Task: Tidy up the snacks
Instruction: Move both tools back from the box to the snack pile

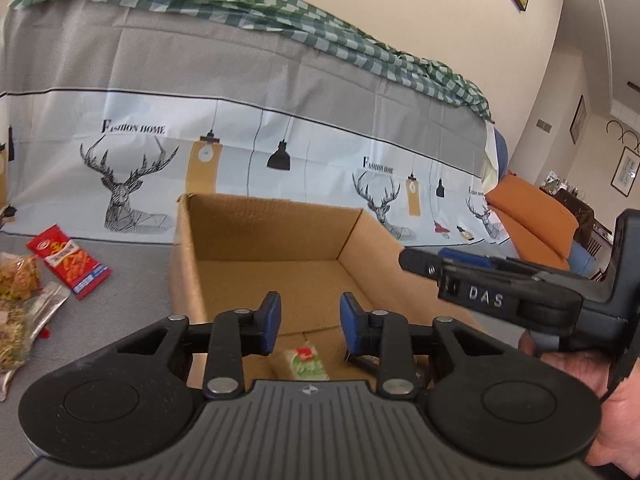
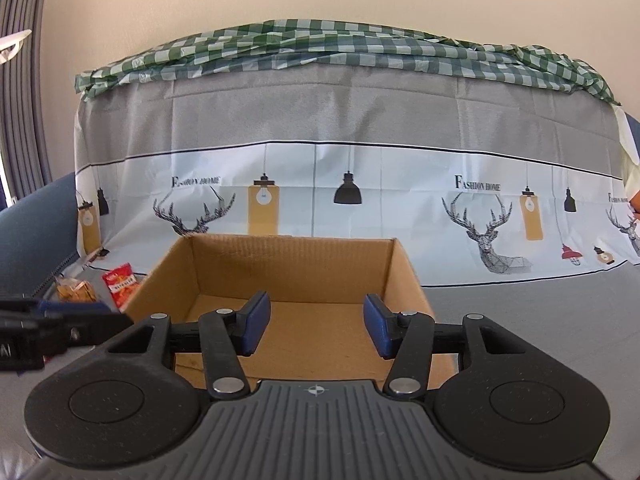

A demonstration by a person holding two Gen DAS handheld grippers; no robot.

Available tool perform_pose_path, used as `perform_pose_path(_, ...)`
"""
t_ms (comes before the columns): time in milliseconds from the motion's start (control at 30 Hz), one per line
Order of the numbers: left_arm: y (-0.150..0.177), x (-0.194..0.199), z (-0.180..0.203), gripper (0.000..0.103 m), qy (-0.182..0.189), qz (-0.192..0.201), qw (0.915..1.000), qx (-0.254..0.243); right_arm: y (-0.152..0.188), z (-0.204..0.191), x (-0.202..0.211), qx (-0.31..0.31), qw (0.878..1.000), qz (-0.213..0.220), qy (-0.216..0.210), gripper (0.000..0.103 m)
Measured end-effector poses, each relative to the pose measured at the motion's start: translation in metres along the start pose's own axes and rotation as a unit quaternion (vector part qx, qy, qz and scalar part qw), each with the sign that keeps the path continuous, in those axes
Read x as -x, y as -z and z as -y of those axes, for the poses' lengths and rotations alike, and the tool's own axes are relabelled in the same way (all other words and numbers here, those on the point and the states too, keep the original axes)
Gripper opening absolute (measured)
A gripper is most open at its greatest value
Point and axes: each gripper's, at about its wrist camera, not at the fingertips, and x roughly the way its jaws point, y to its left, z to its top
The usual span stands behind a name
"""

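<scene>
Both my grippers, left gripper (image 1: 308, 324) and right gripper (image 2: 316, 330), part-open and empty, centre frame over the cardboard box (image 2: 288, 264); green snack packet (image 1: 306, 362) inside.

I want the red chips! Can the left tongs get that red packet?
Probably yes. The red packet lies in the open beside the box, and the left tongs are open and empty.

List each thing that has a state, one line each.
Cardboard box: open on top, upright.
Green-and-white packet: lying inside the box.
Red snack packet: lying flat outside the box.
Left gripper: open, empty, over the box.
Right gripper: open, empty, over the box.
</scene>
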Motion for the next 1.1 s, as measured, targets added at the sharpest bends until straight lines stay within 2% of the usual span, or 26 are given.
perform_pose_path(33, 0.001, 0.004, -0.005, 0.035, 0.0, -0.003, 1.0, 0.003, -0.001, -0.007, 0.0, -0.004, 1.0, 0.003, -0.004, 0.053)
perform_pose_path(100, 0.001, 0.016, -0.016, 0.035, -0.008, -0.01, 0.9999, 0.004, -0.002, -0.02, 0.001, -0.011, 1.0, 0.007, -0.013, 0.043)
perform_pose_path(200, -0.001, 0.031, -0.031, 0.035, -0.028, -0.019, 0.9993, -0.016, -0.003, -0.042, 0.002, -0.022, 0.999, 0.011, -0.033, 0.036)
perform_pose_path(300, -0.008, 0.044, -0.056, 0.035, -0.065, -0.03, 0.9967, -0.039, -0.002, -0.063, 0.003, -0.026, 0.998, 0.011, -0.057, 0.035)
perform_pose_path(367, -0.011, 0.053, -0.08, 0.035, -0.091, -0.029, 0.9948, -0.033, -0.001, -0.08, 0.004, -0.02, 0.997, 0.011, -0.075, 0.035)
perform_pose_path(467, -0.005, 0.065, -0.126, 0.035, -0.121, -0.024, 0.9916, 0.036, 0.0, -0.106, 0.005, -0.006, 0.994, 0.011, -0.104, 0.035)
perform_pose_path(533, 0.001, 0.064, -0.154, 0.035, -0.157, -0.056, 0.9816, 0.093, 0.001, -0.122, 0.005, 0.01, 0.993, 0.01, -0.121, 0.035)
perform_pose_path(633, 0.003, 0.064, -0.178, 0.035, -0.201, -0.074, 0.9688, 0.125, 0.004, -0.142, 0.002, 0.034, 0.99, 0.005, -0.138, 0.035)
perform_pose_path(733, 0.005, 0.06, -0.188, 0.036, -0.221, -0.094, 0.9627, 0.125, 0.005, -0.157, -0.002, 0.05, 0.987, -0.002, -0.155, 0.035)
perform_pose_path(833, 0.005, 0.055, -0.188, 0.039, -0.229, -0.1, 0.9618, 0.111, 0.006, -0.167, -0.006, 0.057, 0.984, -0.008, -0.168, 0.035)
perform_pose_path(1100, 0.004, 0.034, -0.192, 0.054, -0.243, -0.117, 0.9554, 0.12, 0.007, -0.176, -0.014, 0.064, 0.98, -0.022, -0.187, 0.035)
